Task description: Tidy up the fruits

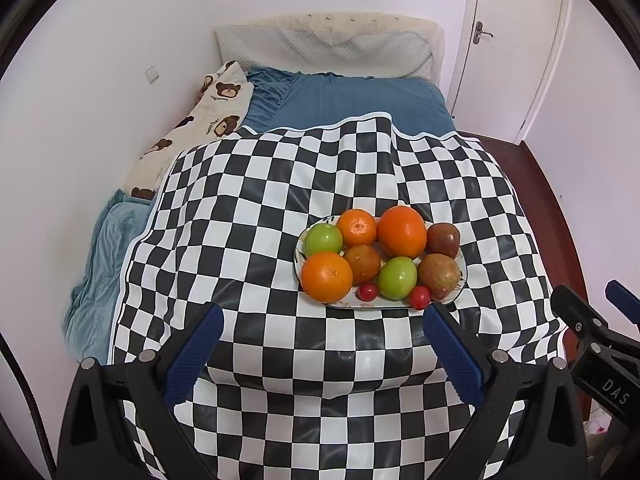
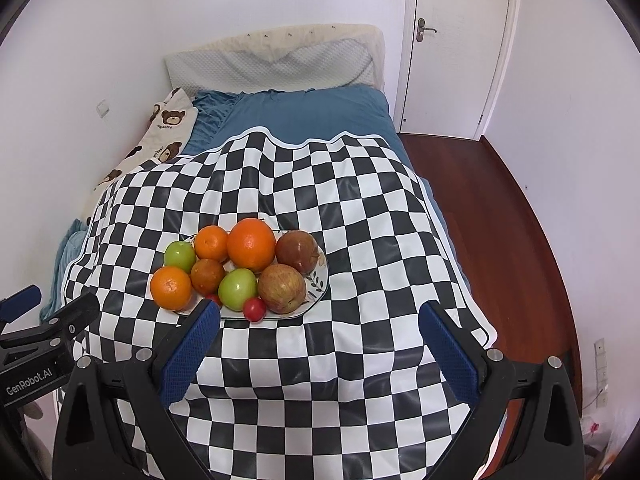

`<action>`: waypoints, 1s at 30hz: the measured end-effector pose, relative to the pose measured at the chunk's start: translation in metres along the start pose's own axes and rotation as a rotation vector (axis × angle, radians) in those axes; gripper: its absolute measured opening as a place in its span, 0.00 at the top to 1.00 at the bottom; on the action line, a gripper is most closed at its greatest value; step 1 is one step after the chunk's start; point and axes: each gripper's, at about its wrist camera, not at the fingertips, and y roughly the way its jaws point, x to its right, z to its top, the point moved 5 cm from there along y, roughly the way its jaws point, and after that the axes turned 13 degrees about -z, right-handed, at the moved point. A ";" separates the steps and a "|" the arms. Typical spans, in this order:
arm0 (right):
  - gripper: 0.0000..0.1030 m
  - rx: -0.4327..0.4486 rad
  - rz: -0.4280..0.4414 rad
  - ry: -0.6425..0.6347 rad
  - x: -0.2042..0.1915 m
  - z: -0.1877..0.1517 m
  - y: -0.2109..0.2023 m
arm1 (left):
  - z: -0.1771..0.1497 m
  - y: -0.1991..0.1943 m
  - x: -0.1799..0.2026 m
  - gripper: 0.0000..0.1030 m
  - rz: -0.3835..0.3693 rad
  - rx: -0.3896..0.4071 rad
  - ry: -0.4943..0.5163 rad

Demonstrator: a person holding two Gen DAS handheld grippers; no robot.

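Observation:
A white patterned plate [image 1: 460,280] [image 2: 318,280] sits on a black-and-white checkered cloth [image 1: 256,216] [image 2: 360,208] on a bed. It holds several oranges [image 1: 402,231] [image 2: 251,244], two green apples [image 1: 397,278] [image 2: 238,289], two reddish apples [image 1: 439,276] [image 2: 282,288] and two small red fruits [image 1: 419,297] [image 2: 254,309]. My left gripper [image 1: 322,314] is open and empty, just in front of the plate. My right gripper [image 2: 320,312] is open and empty, in front of the plate and to its right. Each gripper shows at the edge of the other's view, the right [image 1: 592,320] and the left [image 2: 60,316].
The bed has a blue sheet [image 1: 360,100] [image 2: 304,116], a bear-print quilt [image 1: 192,128] along the left wall and a padded headboard [image 1: 328,44]. A white door [image 2: 460,40] and dark wood floor [image 2: 500,220] lie to the right.

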 end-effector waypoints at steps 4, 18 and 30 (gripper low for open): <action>0.02 0.004 0.001 -0.002 -0.003 -0.002 0.001 | 0.000 0.000 0.001 0.01 0.001 0.002 -0.001; 0.02 -0.002 0.003 -0.003 -0.006 -0.010 -0.004 | -0.001 -0.001 0.001 0.01 0.004 0.005 -0.001; 0.02 -0.002 0.003 -0.001 -0.005 -0.011 -0.004 | -0.007 -0.007 0.004 0.01 0.005 0.008 -0.007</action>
